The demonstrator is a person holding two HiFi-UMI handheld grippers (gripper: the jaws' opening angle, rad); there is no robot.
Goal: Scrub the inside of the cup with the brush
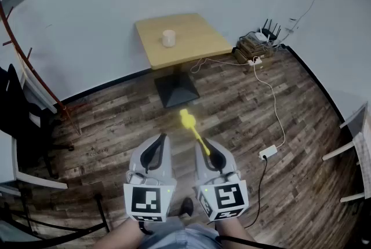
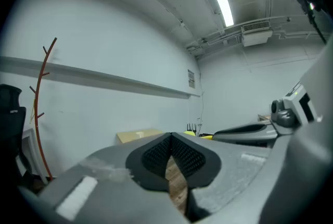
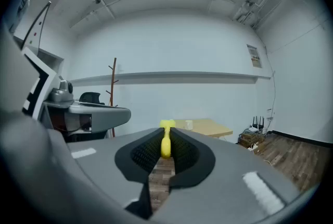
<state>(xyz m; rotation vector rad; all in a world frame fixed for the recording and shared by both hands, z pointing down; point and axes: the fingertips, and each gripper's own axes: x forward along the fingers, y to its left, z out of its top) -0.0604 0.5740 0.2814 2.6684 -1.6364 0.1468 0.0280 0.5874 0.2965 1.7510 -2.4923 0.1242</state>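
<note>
A pale cup (image 1: 168, 38) stands on a square wooden table (image 1: 197, 39) against the far wall, well ahead of both grippers; the right gripper view shows the cup (image 3: 189, 124) small and distant. My right gripper (image 1: 204, 146) is shut on the handle of a yellow brush (image 1: 188, 122), whose head points forward over the floor. In the right gripper view the brush (image 3: 166, 139) sticks out between the closed pads. My left gripper (image 1: 159, 145) is held level beside it, shut with nothing in it; its pads (image 2: 156, 158) meet at the tip.
The table stands on a dark pedestal base (image 1: 175, 90) on a wood-plank floor. Boxes with a router (image 1: 255, 44) sit at the right wall, a white cable runs to a power strip (image 1: 268, 153). A coat stand (image 1: 26, 62) and chairs (image 1: 17, 126) are at the left.
</note>
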